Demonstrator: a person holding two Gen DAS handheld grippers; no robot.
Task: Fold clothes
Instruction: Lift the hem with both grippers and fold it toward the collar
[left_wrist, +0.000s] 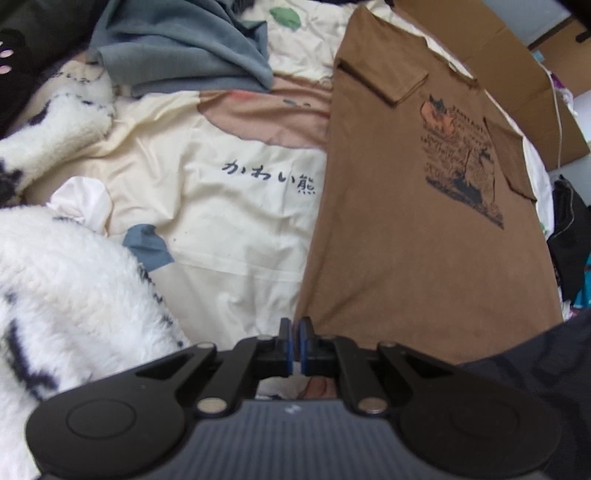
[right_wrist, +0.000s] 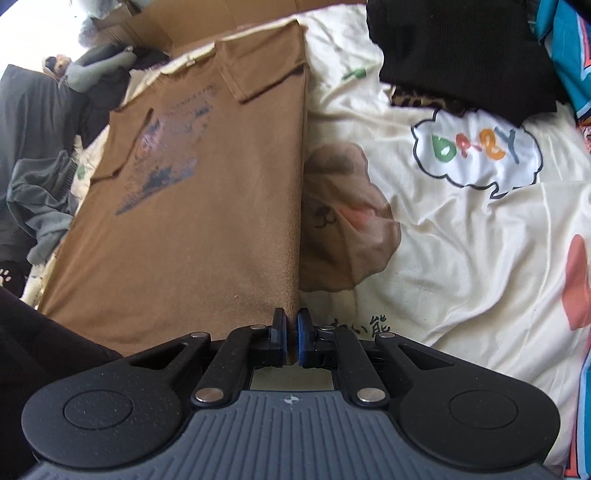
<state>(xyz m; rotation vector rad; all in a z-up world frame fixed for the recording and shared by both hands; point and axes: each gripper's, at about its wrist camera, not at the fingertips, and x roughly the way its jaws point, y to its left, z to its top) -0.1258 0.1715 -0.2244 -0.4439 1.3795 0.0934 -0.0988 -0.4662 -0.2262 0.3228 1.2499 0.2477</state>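
Note:
A brown T-shirt (left_wrist: 406, 206) with a dark printed picture lies flat on the bed, both sleeves folded inward over the body. In the left wrist view my left gripper (left_wrist: 297, 332) is shut on the shirt's near left hem corner. The same brown T-shirt (right_wrist: 192, 206) fills the left half of the right wrist view, and my right gripper (right_wrist: 291, 325) is shut on its near right hem corner. Brown cloth shows between the blue pads (right_wrist: 303, 325). Both corners are held at the bottom edge, nearest me.
A cream bed cover (left_wrist: 229, 206) with cartoon prints lies under the shirt. A fluffy white blanket (left_wrist: 74, 295) and grey garment (left_wrist: 184, 40) sit left. Cardboard (left_wrist: 517, 55) stands behind. A black garment (right_wrist: 461, 51) and grey clothes (right_wrist: 37, 199) flank the shirt.

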